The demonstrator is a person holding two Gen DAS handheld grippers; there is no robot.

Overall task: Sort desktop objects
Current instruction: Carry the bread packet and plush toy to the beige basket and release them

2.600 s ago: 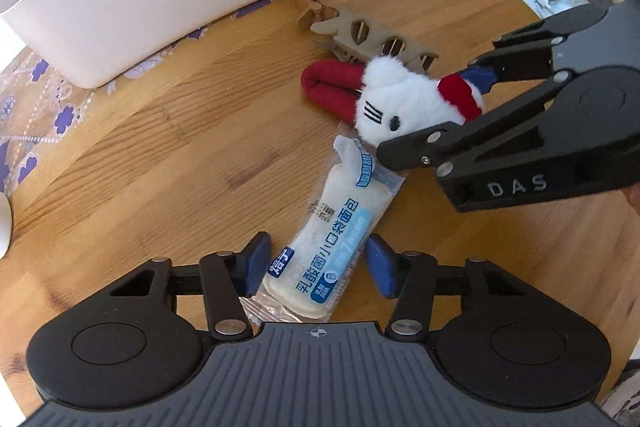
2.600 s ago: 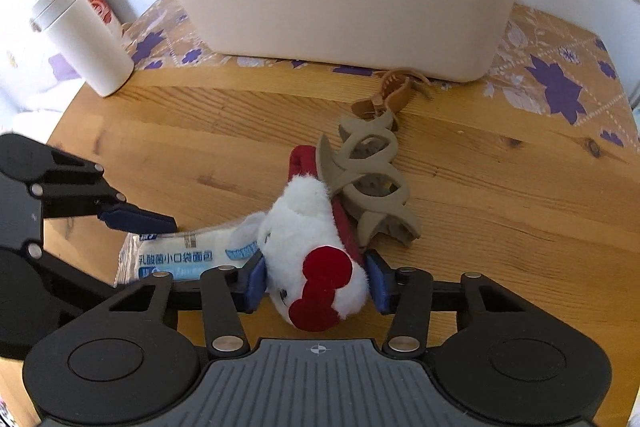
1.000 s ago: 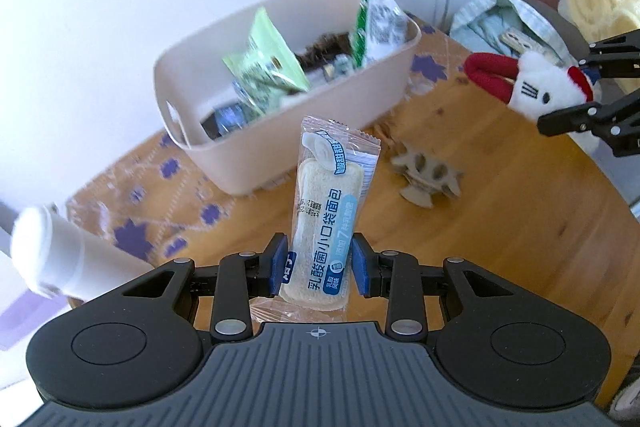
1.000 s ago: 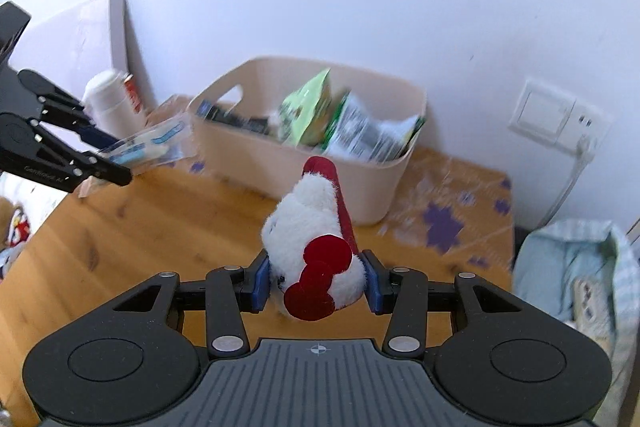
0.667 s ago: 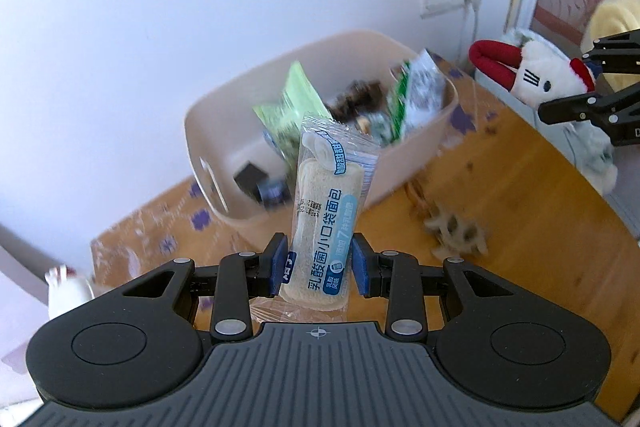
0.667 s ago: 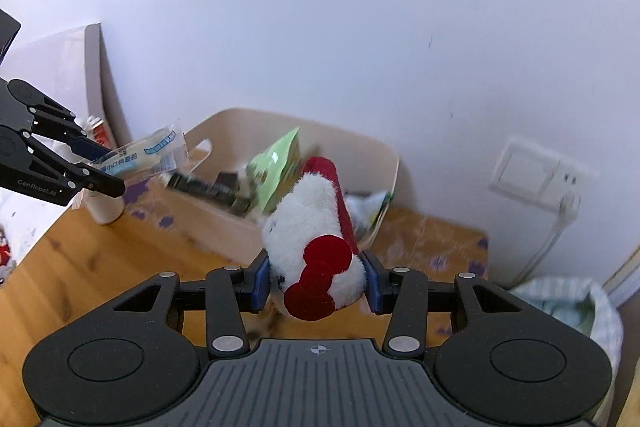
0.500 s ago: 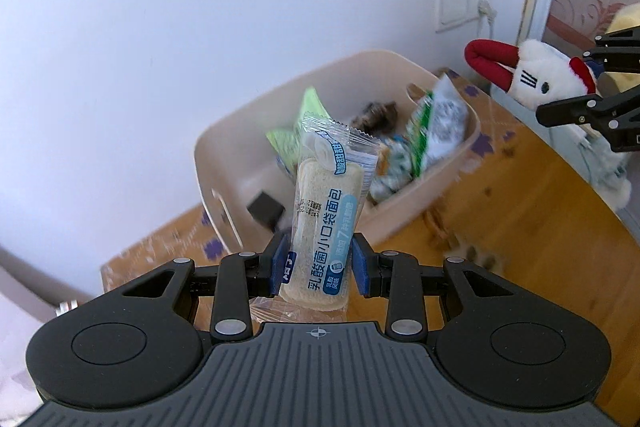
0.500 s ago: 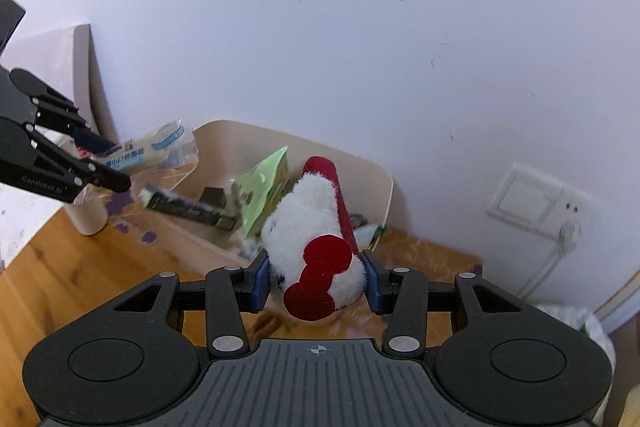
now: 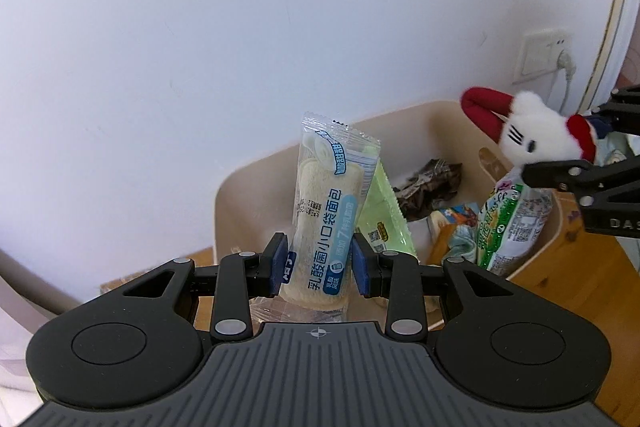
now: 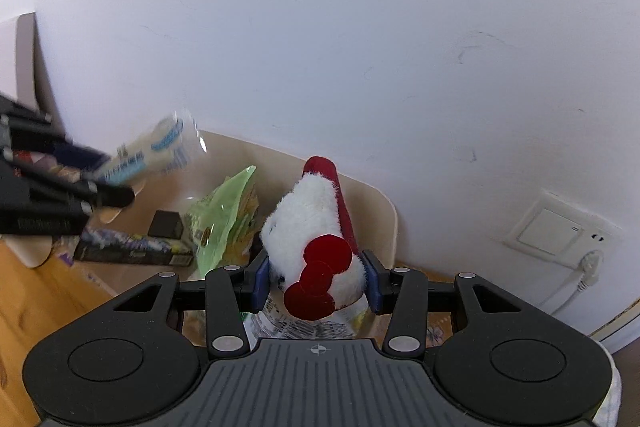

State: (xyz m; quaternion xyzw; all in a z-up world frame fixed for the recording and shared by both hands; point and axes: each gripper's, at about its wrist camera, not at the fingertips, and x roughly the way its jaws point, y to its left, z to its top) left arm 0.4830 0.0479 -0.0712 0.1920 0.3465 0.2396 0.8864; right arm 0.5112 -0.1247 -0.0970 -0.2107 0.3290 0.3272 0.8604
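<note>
While both loads hang above the beige storage bin (image 9: 256, 183), the left gripper (image 9: 319, 263) pinches the bread packet (image 9: 326, 211) upright, long axis vertical, over the bin's left half. The right gripper (image 10: 316, 281) clamps the plush cat toy (image 10: 316, 227) over the right end. Snack bags crowd the bin; open room looks tight.

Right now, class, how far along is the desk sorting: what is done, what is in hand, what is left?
Done: the bin already holds snack packets and a dark box. In hand: the left gripper grips a bread packet and the right gripper a plush toy, both held over the bin. Left: releasing both; the tabletop is mostly out of view.
</note>
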